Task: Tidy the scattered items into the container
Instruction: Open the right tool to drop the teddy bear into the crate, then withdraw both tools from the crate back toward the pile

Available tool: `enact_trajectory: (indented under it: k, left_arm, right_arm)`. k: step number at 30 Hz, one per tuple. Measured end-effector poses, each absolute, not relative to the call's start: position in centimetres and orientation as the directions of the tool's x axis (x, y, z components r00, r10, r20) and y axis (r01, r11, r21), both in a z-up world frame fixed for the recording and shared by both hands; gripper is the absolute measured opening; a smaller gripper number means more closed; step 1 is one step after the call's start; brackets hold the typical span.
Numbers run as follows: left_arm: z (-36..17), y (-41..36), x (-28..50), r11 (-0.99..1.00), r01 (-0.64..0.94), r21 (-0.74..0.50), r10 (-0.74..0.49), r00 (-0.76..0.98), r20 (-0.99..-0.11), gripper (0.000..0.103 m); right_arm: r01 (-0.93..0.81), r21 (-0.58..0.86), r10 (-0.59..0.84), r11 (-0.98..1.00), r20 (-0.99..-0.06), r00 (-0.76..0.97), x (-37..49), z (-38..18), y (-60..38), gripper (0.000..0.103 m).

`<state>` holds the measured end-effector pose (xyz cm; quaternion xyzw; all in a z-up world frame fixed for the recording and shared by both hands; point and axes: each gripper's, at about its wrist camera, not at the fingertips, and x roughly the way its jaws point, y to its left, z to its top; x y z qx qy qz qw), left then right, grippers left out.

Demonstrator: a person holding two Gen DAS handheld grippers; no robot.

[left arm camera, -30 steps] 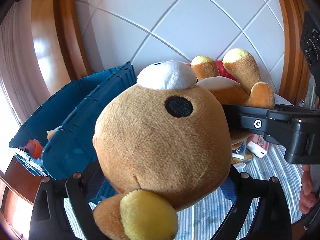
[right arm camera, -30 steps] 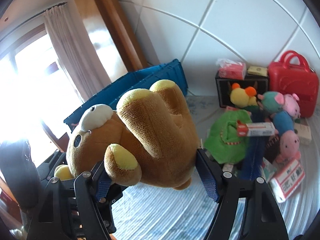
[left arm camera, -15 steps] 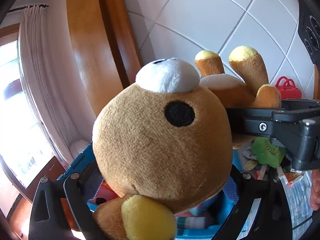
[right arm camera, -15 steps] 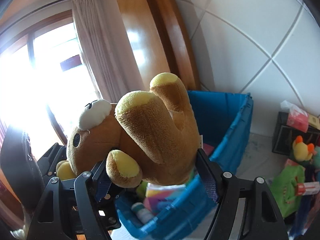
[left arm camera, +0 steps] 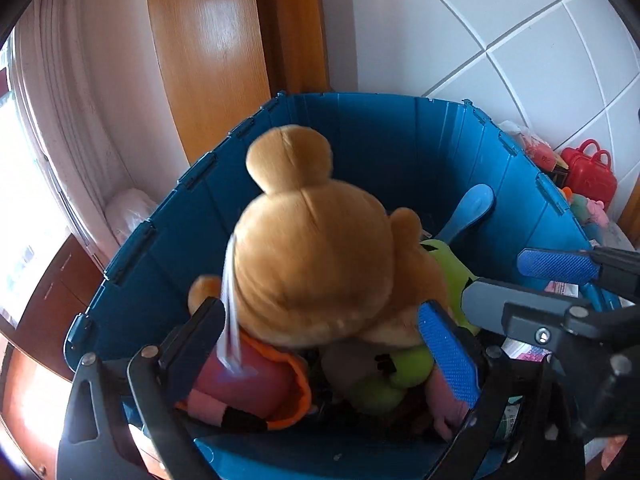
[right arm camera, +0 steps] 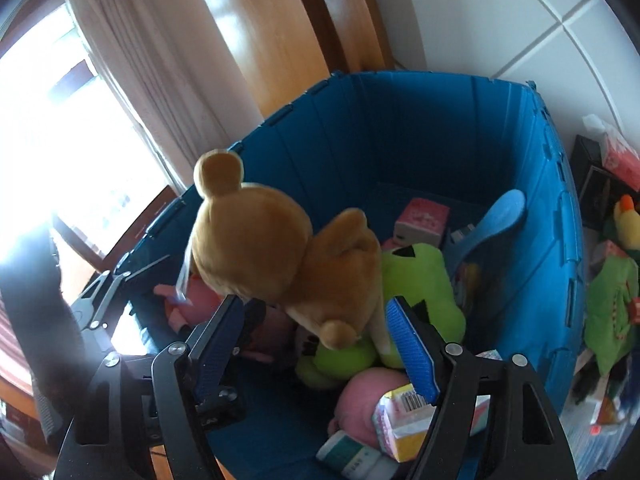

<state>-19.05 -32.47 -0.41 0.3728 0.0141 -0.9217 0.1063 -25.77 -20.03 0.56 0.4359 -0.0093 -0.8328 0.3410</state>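
Note:
A big brown plush bear (left arm camera: 316, 256) lies face down inside the blue plastic crate (left arm camera: 380, 132), on top of other toys; it also shows in the right wrist view (right arm camera: 280, 256). My left gripper (left arm camera: 320, 344) is open above the crate, its blue pads apart just behind the bear's head. My right gripper (right arm camera: 316, 340) is open too, fingers either side of the bear's rear end without clamping it. The crate (right arm camera: 420, 120) holds a green plush (right arm camera: 416, 280), pink plush toys and small boxes.
A blue spoon-shaped toy (right arm camera: 496, 216) leans on the crate's right wall. Outside to the right lie a green plush (right arm camera: 612, 312), a yellow duck toy (right arm camera: 628, 220), a black box with tissues and a red toy case (left arm camera: 588, 172). Wooden door frame and curtain stand behind.
Both grippers carried the bear over the crate, then opened. The bear dropped out of them and now lies face down in the crate.

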Motion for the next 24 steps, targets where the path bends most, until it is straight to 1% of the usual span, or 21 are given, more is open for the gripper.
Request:
enact_trajectory:
  k: [5, 8, 13, 17, 18, 20, 24]
  left_arm:
    - [-0.8, -32.3, -18.0, -0.984, 0.181, 0.002, -0.134, -0.722, -0.679, 0.099]
    - [-0.6, -33.3, -18.2, -0.982, 0.186, -0.005, -0.135, -0.728, -0.672, 0.099]
    - [-0.7, -33.4, -18.0, -0.981, 0.194, -0.029, -0.125, -0.73, -0.672, 0.099]
    - [-0.7, -33.5, -17.5, -0.979, 0.2, -0.042, -0.12, -0.73, -0.673, 0.099]
    - [-0.7, -33.5, -17.3, -0.978, 0.205, -0.044, -0.123, -0.731, -0.671, 0.099]
    - [-0.6, -33.3, -16.9, -0.977, 0.21, -0.048, -0.125, -0.737, -0.664, 0.099]
    - [0.2, -32.7, -15.9, -0.976, 0.21, -0.054, -0.128, -0.761, -0.636, 0.099]
  right_arm:
    - [0.514, 0.319, -0.558, -0.796, -0.716, -0.419, -26.1, 0.5, -18.4, 0.076]
    - [0.504, 0.301, -0.542, -0.809, -0.714, -0.444, -25.5, 0.7, -17.7, 0.082]
    - [0.497, 0.262, -0.514, -0.827, -0.709, -0.483, -24.0, 1.1, -17.1, 0.083]
    - [0.482, 0.247, -0.499, -0.841, -0.698, -0.514, -22.8, 1.8, -16.4, 0.099]
    - [0.48, 0.238, -0.494, -0.845, -0.692, -0.527, -22.5, 2.1, -16.1, 0.101]
    - [0.47, 0.213, -0.475, -0.857, -0.679, -0.559, -21.8, 2.6, -15.6, 0.103]
    - [0.443, 0.186, -0.446, -0.877, -0.656, -0.608, -20.6, 3.5, -14.2, 0.103]
